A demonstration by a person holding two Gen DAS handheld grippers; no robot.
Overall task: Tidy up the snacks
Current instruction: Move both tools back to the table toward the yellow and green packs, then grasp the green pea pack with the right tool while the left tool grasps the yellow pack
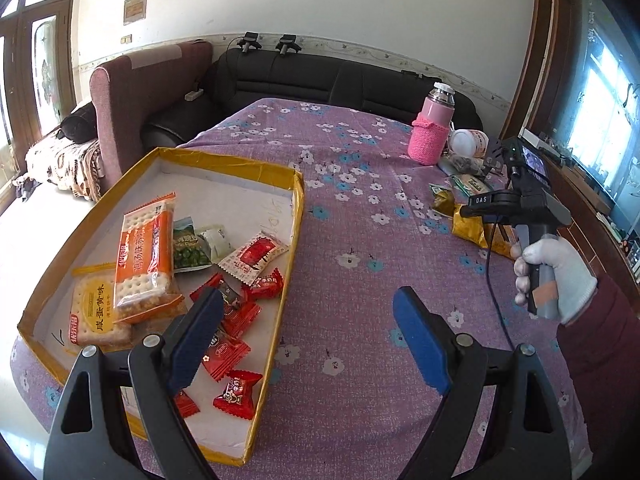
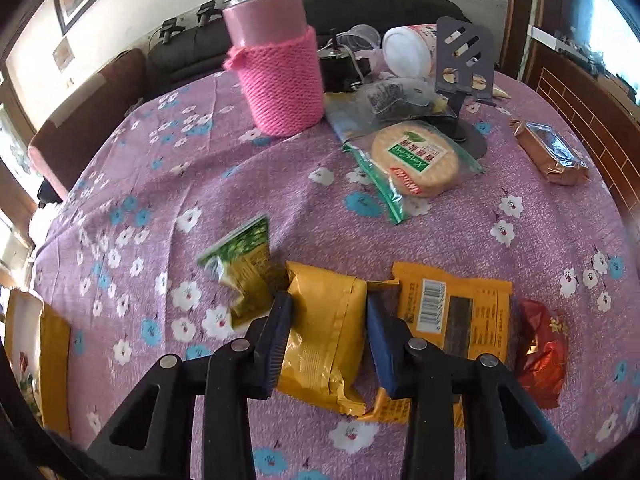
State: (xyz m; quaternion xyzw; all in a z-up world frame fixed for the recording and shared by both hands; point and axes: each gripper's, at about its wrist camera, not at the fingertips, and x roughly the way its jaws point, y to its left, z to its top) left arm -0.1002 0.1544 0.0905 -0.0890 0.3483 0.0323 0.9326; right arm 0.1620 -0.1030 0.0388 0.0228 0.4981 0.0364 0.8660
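Note:
A shallow cardboard box (image 1: 294, 216) with yellow edges lies on the table's left and holds cracker packs (image 1: 146, 252), a green pea bag and several red candies (image 1: 236, 394). My left gripper (image 1: 308, 340) is open and empty, over the box's right edge. My right gripper (image 2: 326, 336) has its pads (image 2: 276, 340) on both sides of a yellow snack packet (image 2: 324, 336) lying on the cloth. Beside that packet lie a green-gold packet (image 2: 244, 272), a second yellow packet with a barcode (image 2: 452, 316) and a red wrapper (image 2: 540, 356). The right gripper's body and gloved hand (image 1: 556, 276) show in the left view.
A pink flask in a knitted sleeve (image 2: 276, 68) stands at the back of the floral purple tablecloth (image 1: 352, 240). Near it are a round cracker bag (image 2: 412, 160), a brown wrapped bar (image 2: 550, 156), a white tub (image 2: 408, 50) and a grey phone stand (image 2: 460, 64). Sofas stand behind the table.

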